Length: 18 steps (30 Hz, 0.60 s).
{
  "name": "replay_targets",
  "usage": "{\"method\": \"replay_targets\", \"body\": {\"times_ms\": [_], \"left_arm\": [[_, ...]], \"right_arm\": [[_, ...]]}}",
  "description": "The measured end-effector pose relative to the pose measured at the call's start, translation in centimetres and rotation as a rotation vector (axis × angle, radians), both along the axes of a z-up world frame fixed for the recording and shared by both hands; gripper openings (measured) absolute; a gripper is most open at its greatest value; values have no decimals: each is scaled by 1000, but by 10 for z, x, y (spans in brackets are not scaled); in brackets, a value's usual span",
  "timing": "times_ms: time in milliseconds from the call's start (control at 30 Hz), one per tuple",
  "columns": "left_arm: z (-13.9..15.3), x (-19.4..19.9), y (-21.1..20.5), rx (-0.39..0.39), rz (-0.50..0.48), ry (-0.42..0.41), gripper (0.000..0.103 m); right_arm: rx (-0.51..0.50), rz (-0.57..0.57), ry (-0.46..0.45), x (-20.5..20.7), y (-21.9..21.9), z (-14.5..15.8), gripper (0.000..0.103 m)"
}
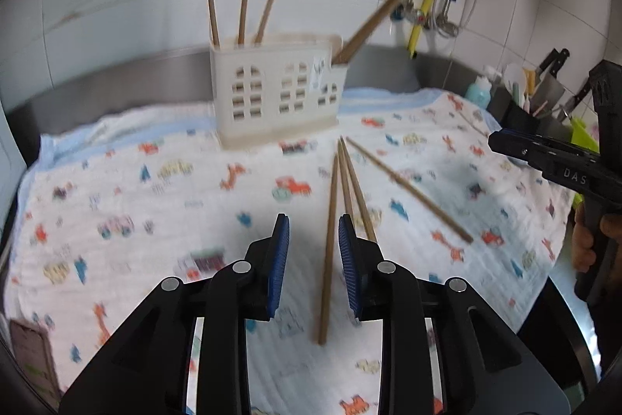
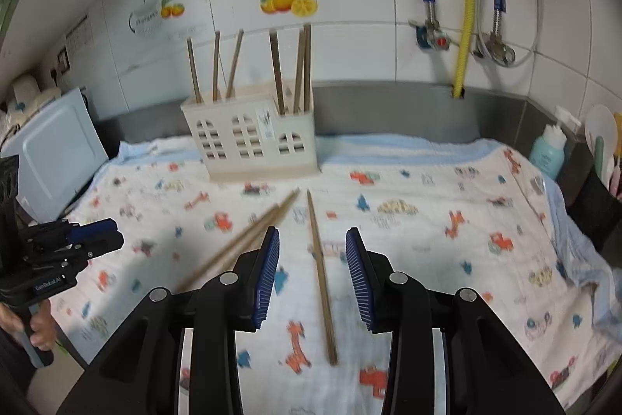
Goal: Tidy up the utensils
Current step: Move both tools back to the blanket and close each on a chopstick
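Both sets of jaws stand apart, nothing clamped. Our left gripper point(image 1: 313, 232) hangs over the cloth with one loose chopstick point(image 1: 327, 251) lying in the gap between its blue pads point(image 1: 279, 267), untouched; two more chopsticks point(image 1: 352, 189) lie just right of it, partly under the right finger. Our right gripper point(image 2: 313, 244) frames a single chopstick point(image 2: 322, 279) between its pads point(image 2: 359, 279), also not pressed; a pair point(image 2: 248, 240) lies fanned to its left. All four lie on the printed cloth point(image 2: 427, 240). Behind them stands the cream utensil holder point(image 2: 248, 142), upright, with six chopsticks point(image 2: 276, 72) in it. Further out: tiled wall, yellow hose point(image 2: 463, 6), a teal bottle point(image 2: 548, 150) at the right.
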<state>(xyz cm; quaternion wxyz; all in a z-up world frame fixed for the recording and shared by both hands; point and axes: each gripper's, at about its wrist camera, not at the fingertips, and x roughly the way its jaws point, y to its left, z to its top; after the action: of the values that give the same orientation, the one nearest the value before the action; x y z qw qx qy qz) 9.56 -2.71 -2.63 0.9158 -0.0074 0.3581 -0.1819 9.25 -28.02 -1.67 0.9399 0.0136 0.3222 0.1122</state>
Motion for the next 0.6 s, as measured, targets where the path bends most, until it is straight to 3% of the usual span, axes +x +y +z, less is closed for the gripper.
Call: {"method": "replay_targets", "body": {"times_ms": [600], "left_arm": [[-57,2,-11,47,-18,124,26]], "right_arm": [[10,-19,174,9,-4,-89,23]]}}
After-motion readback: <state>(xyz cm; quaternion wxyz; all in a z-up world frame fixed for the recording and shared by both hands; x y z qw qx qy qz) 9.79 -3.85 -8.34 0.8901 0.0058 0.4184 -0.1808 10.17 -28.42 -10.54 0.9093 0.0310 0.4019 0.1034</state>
